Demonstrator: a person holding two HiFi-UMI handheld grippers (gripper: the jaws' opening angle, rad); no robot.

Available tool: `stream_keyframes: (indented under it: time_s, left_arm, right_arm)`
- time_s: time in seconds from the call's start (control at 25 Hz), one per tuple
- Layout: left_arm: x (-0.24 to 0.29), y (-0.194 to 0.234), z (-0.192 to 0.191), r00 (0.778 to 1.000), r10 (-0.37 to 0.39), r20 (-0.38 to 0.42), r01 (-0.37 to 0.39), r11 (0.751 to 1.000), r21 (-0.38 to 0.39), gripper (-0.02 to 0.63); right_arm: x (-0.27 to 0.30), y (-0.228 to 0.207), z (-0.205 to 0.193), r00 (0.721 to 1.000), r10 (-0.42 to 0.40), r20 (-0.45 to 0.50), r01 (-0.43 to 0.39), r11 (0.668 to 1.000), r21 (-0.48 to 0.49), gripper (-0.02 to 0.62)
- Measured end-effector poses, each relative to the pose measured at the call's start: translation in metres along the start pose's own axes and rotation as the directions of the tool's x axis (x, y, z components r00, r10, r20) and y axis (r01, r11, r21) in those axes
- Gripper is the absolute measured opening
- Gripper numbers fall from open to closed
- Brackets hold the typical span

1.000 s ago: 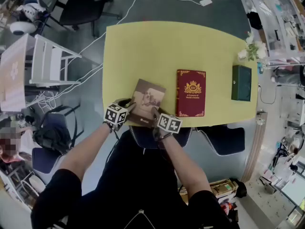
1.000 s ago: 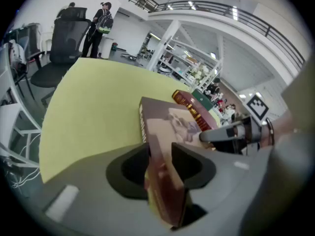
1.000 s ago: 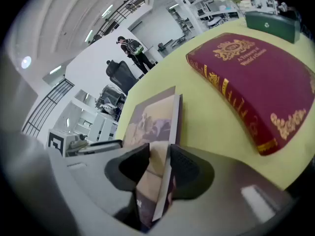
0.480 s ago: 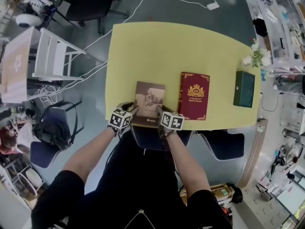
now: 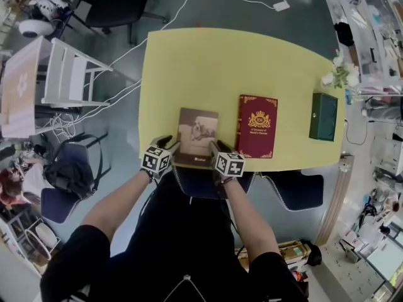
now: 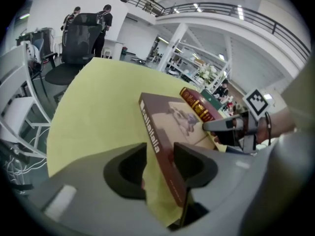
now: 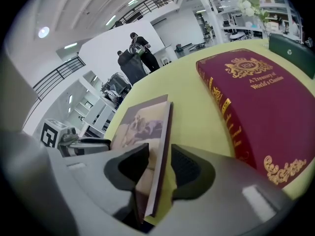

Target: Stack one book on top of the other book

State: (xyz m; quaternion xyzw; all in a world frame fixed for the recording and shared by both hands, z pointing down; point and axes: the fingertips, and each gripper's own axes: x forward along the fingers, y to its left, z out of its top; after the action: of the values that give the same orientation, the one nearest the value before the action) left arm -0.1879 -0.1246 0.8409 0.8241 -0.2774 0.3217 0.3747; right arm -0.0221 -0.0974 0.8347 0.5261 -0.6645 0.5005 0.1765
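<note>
Your left claw (image 6: 160, 167) straddles the near left corner of the thin brown book with a pale picture cover (image 5: 197, 136), which sits at the near edge of the desk, low in the middle of the head view. Its jaws have just been opening and stand spread: the spine is between them, but yellow shows in the gap beside one pad. Your right claw (image 7: 160, 170) has the near right corner between its jaws, also just opened, and is loose rather than pinching. Before you lift, I'd close both claws together and evenly, so the cover does not twist. Keep the brown book level, raise it clear of the thick red book with gold lettering (image 5: 257, 126) just to its right, and lower it square onto that cover before you let go. An uneven grip would probably let the thin book sag or skate off. The yellow desk (image 5: 208, 68) is otherwise bare except for a dark green box (image 5: 322, 116) and a small bunch of white flowers (image 5: 334, 71) at the right end. Round it, from the left: a white slatted chair (image 5: 63, 80), white cables (image 5: 126, 93) trailing over the grey floor, a black office chair (image 5: 116, 5) at the upper left, and cluttered shelving (image 5: 371, 17) down the right edge.
</note>
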Motion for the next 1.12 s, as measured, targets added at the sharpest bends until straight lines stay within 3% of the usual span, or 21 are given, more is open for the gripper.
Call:
stream_keyframes:
  time_s: [0.24,0.52,1.12]
  left_arm:
    - [0.009,-0.019,-0.001,0.998,-0.052,-0.018,0.052,0.998,0.026,0.189]
    - [0.006,-0.025,-0.001,0.999,-0.03,-0.027,0.031,0.999,0.039,0.178]
    - [-0.07,-0.088,0.067,0.993,-0.056,0.104,0.043,0.991,0.129,0.153]
  right_arm:
    - [0.005,0.015,-0.004,1.0,0.022,-0.005,-0.022,1.0,-0.014,0.146]
    - [0.002,0.022,-0.002,1.0,-0.013,-0.012,0.013,0.999,-0.04,0.138]
    - [-0.094,0.058,0.048,0.995,-0.021,0.101,0.025,0.999,-0.042,0.138]
